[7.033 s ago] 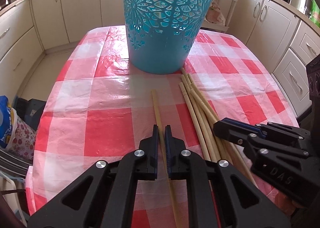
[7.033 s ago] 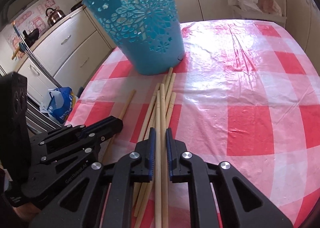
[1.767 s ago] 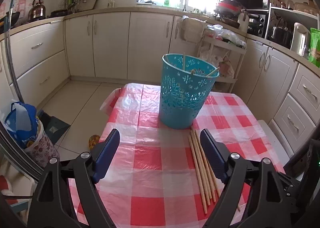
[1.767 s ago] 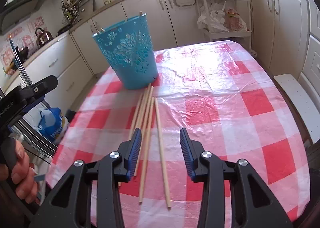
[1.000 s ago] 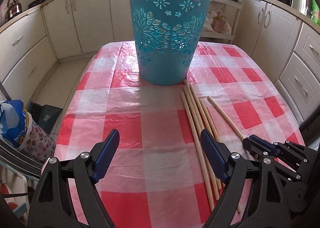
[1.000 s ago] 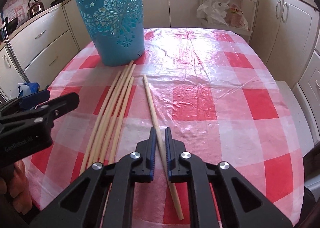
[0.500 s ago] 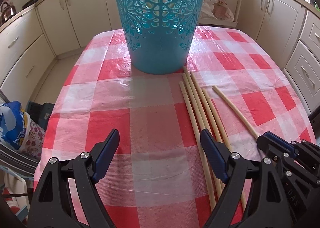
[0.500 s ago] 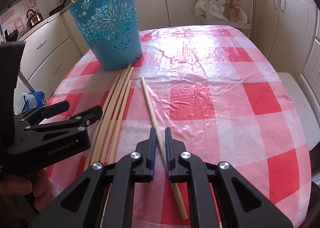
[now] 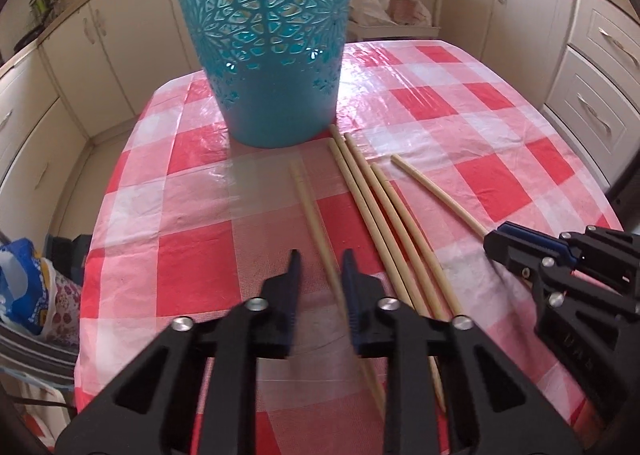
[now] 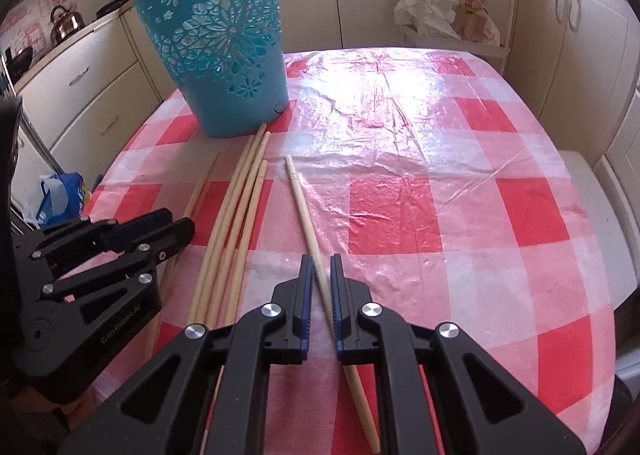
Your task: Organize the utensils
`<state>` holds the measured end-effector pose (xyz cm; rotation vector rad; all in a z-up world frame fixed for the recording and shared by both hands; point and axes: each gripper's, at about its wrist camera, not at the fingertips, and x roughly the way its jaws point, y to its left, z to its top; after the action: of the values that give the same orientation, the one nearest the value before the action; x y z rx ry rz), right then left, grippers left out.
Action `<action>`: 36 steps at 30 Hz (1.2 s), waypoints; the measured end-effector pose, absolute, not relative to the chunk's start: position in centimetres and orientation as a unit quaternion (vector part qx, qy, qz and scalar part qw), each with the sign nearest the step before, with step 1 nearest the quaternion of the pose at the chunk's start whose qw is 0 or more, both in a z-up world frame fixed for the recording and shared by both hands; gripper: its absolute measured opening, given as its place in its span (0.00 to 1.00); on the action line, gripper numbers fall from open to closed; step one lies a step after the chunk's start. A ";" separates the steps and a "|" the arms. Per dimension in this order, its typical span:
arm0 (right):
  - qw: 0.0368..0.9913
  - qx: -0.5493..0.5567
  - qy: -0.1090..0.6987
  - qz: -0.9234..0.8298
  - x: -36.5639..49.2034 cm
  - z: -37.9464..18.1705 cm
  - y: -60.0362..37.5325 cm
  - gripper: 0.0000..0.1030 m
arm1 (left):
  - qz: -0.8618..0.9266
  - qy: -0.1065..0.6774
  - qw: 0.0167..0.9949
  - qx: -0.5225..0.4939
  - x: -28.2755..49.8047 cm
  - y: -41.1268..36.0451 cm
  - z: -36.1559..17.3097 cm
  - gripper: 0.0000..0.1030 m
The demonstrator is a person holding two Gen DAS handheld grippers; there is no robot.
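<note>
Several long wooden chopsticks lie on the red-checked tablecloth (image 9: pixel 192 255) in front of a teal cut-out basket (image 9: pixel 272 47), which also shows in the right wrist view (image 10: pixel 224 51). My left gripper (image 9: pixel 322 267) straddles one separate chopstick (image 9: pixel 310 207), its jaws narrowed around it with small gaps. My right gripper (image 10: pixel 319 267) is shut on another single chopstick (image 10: pixel 304 207) that rests on the cloth. It also shows in the left wrist view (image 9: pixel 496 243). A bundle of chopsticks (image 9: pixel 384 207) lies between the two.
Kitchen cabinets (image 9: pixel 592 55) ring the table. A wire rack with bags (image 10: pixel 444 11) stands behind it. A blue bag (image 9: pixel 20 287) sits on the floor at left. The table edge (image 10: pixel 600 295) curves close on the right.
My left gripper has come down over one chopstick, now apart from the bundle, and its jaws have closed in from wide open. My right gripper stays shut on its chopstick.
</note>
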<state>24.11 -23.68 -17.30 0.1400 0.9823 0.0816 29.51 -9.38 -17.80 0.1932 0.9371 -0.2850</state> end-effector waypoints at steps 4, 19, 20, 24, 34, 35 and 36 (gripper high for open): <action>0.868 0.100 0.483 0.061 24.1 -17.0 -23.8 0.09 | -0.163 0.466 0.868 0.062 30.0 -7.7 -17.6 0.11; 0.872 -0.021 0.483 0.080 28.6 -17.2 -21.1 0.09 | -0.180 0.472 0.862 0.047 32.2 -6.3 -17.8 0.13; 0.871 -0.010 0.485 0.075 28.5 -17.3 -21.5 0.06 | -0.189 0.472 0.859 0.053 32.2 -6.2 -17.7 0.13; 0.871 0.059 0.485 0.050 27.9 -17.3 -23.4 0.06 | -0.240 0.471 0.845 0.076 32.1 -6.1 -17.7 0.11; 0.876 0.003 0.478 0.055 28.6 -17.0 -22.1 0.27 | -0.245 0.480 0.839 0.081 32.6 -4.4 -17.0 0.15; 0.877 -0.005 0.478 0.057 28.7 -17.0 -21.9 0.28 | -0.234 0.481 0.841 0.076 32.9 -4.4 -17.1 0.20; 0.876 -0.010 0.479 0.058 28.8 -17.0 -21.8 0.28 | -0.222 0.482 0.845 0.073 33.2 -4.5 -17.2 0.25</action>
<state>28.80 -21.81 -17.04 -0.0218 0.9993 0.1220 33.16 -4.48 -17.16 0.1534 1.0162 -0.4675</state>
